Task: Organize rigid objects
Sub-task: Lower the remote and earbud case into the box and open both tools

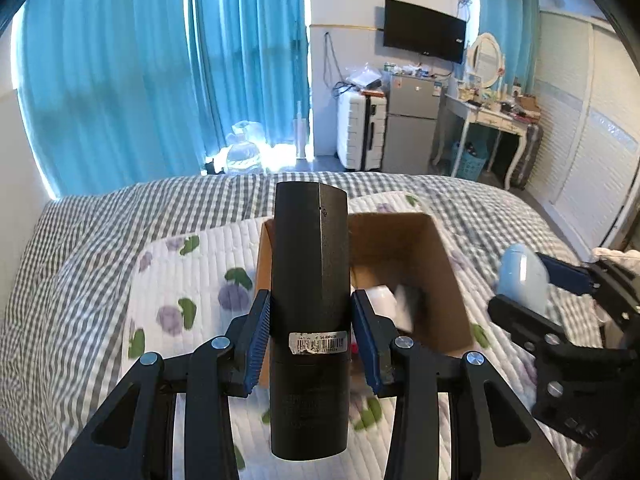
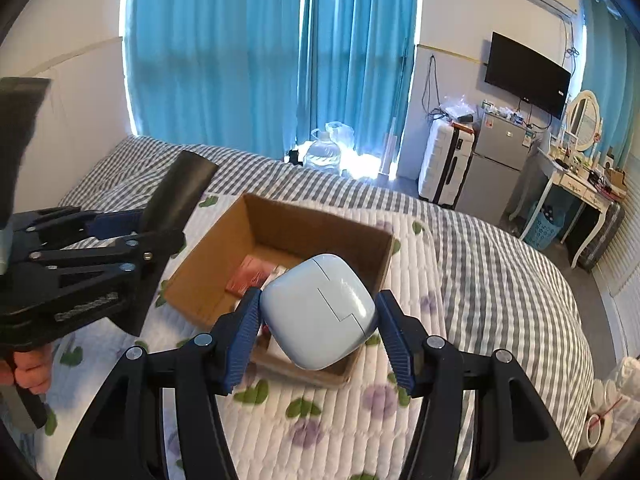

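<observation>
My left gripper (image 1: 310, 316) is shut on a tall black cylinder (image 1: 308, 280) with a barcode label, held upright above the near edge of an open cardboard box (image 1: 416, 248) on the bed. In the right wrist view the left gripper (image 2: 124, 224) and cylinder (image 2: 180, 192) are at the left of the box (image 2: 224, 256). My right gripper (image 2: 318, 320) is shut on a pale blue rounded case (image 2: 320, 308), held over the box's near corner. It also shows in the left wrist view (image 1: 524, 276) at the right. The box holds a red packet (image 2: 250, 276) and white items (image 1: 384, 300).
The box sits on a white quilt with purple flowers (image 2: 320, 420) over a grey checked bedspread (image 2: 500, 280). Beyond the bed are blue curtains (image 2: 240, 48), a white suitcase (image 2: 444, 164), a small fridge (image 2: 496, 160) and a dressing table (image 2: 576, 188).
</observation>
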`<control>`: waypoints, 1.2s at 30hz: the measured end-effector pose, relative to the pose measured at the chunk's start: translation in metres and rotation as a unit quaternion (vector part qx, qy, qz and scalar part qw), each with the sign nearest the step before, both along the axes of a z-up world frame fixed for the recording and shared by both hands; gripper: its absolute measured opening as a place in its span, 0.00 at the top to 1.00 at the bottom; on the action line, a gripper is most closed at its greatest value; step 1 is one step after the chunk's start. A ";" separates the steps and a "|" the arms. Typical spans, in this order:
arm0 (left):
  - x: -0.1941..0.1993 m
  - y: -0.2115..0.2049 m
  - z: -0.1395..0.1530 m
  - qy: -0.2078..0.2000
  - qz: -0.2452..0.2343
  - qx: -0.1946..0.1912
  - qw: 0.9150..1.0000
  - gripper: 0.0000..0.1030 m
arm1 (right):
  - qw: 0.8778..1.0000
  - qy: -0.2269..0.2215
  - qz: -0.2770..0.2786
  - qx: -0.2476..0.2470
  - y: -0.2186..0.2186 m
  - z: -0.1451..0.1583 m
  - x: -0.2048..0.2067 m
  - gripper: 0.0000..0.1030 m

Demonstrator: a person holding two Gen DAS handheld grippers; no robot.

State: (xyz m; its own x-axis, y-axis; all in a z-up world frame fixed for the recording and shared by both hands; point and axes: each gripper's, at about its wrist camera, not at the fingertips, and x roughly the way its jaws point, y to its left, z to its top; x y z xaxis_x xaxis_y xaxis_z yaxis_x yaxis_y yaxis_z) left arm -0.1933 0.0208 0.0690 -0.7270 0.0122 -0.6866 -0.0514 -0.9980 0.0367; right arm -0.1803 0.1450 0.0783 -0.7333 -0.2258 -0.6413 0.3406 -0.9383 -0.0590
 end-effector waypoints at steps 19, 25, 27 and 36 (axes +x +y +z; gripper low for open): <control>-0.075 0.010 -0.080 -0.053 0.007 -0.016 0.998 0.60 | 1.000 -0.022 -0.007 -0.001 0.015 -0.054 -0.064 0.44; -0.073 0.004 -0.061 -0.033 0.009 -0.018 0.999 0.59 | 1.000 -0.026 -0.014 -0.003 0.014 -0.058 -0.074 0.44; -0.072 0.000 -0.055 -0.024 0.007 -0.020 0.999 0.59 | 0.999 -0.029 -0.016 -0.001 0.012 -0.060 -0.085 0.44; -0.073 -0.015 -0.057 -0.005 0.007 -0.027 1.000 0.60 | 0.997 -0.070 -0.020 -0.015 -0.003 -0.080 -0.140 0.36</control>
